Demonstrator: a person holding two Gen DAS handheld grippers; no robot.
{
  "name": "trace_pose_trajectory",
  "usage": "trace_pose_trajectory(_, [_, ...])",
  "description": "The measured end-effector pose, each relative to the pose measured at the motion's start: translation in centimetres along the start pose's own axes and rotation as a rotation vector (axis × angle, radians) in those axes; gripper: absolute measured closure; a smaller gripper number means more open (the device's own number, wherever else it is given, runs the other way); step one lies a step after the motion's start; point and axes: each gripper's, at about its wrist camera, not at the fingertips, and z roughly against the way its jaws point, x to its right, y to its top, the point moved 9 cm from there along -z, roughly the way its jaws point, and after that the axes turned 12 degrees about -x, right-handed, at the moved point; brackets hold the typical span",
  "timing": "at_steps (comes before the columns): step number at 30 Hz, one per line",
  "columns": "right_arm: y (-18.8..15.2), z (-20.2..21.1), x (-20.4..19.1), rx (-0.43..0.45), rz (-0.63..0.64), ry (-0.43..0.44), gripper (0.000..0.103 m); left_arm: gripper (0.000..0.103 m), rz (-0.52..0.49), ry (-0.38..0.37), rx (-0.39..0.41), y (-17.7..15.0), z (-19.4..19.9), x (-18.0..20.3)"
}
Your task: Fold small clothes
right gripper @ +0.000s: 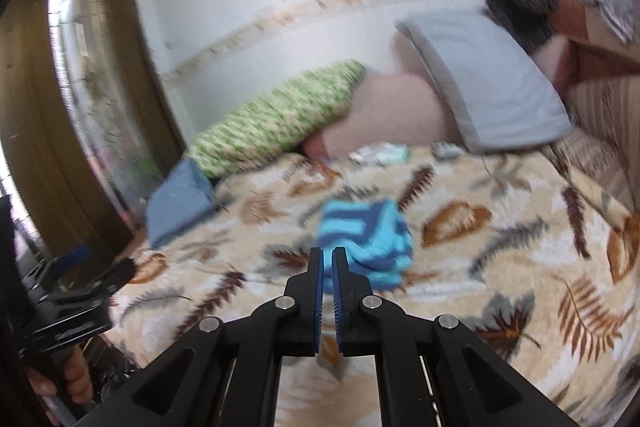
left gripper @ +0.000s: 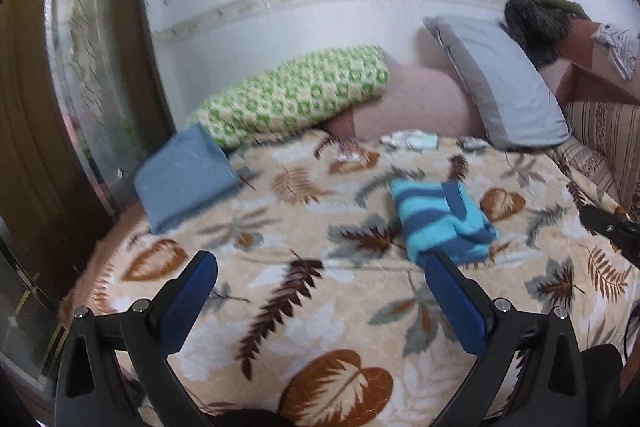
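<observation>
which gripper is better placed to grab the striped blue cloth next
Probably the left. The left gripper stands open, with one fingertip already at the near edge of the striped blue cloth. The right gripper is shut, holds nothing, and would have to open first.

Soft daylight enters through the glass door (left gripper: 86, 67) at left; both fisheye views bend at dark edges, the right wrist view motion-blurred.

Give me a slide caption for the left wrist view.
Open left claw hovers over the leaf-print blanket, the folded blue striped garment lying just ahead.
</observation>
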Motion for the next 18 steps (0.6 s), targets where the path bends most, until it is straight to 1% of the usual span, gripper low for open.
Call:
trace_pose_trajectory(3, [-0.8, -3.5, 2.6, -0.090, -0.065, 0.001, 0.096, 0.000, 0.000, -0.019, -0.055, -0.5, -3.4, 0.8])
trace_pose_trajectory(5, [-1.0, -6.0, 4.1, -0.136, -0.094, 0.002, 0.096, 0.000, -0.005, -0.052, -0.102, -0.3, -6.6, 1.9])
trace_pose_trajectory(6, [-0.9, -7.2, 4.7, -0.154, -0.101, 0.017, 0.096, 0.000, -0.007, -0.070, -0.122, -0.2, -8.0, 2.4])
trace_pose_trajectory(8, [-0.5, -9.6, 5.3, -0.180, -0.103, 0.054, 0.096, 0.000, -0.005, -0.110, -0.157, 0.6, -11.3, 3.6])
trace_pose_trajectory(10, [0.4, -12.2, 5.5, -0.195, -0.094, 0.085, 0.096, 0.000, 0.000, -0.137, -0.177, 1.7, -14.4, 5.0])
trace_pose_trajectory(12, [1.3, -14.3, 5.3, -0.200, -0.075, 0.094, 0.096, 0.000, -0.001, -0.157, -0.190, 2.6, -16.7, 6.1])
trace_pose_trajectory(13, [2.0, -16.0, 5.3, -0.211, -0.065, 0.096, 0.096, 0.000, 0.002, -0.165, -0.197, 3.3, -18.2, 6.8])
trace_pose_trajectory(15, [2.9, -18.4, 5.3, -0.227, -0.057, 0.092, 0.096, 0.000, 0.006, -0.168, -0.208, 4.2, -20.5, 7.6])
trace_pose_trajectory(17, [3.8, -21.2, 5.7, -0.245, -0.063, 0.089, 0.096, 0.000, 0.006, -0.153, -0.235, 4.8, -23.0, 8.3])
trace_pose_trajectory(18, [4.1, -22.6, 6.1, -0.264, -0.070, 0.087, 0.096, 0.000, -0.010, -0.148, -0.263, 4.8, -24.6, 9.0])
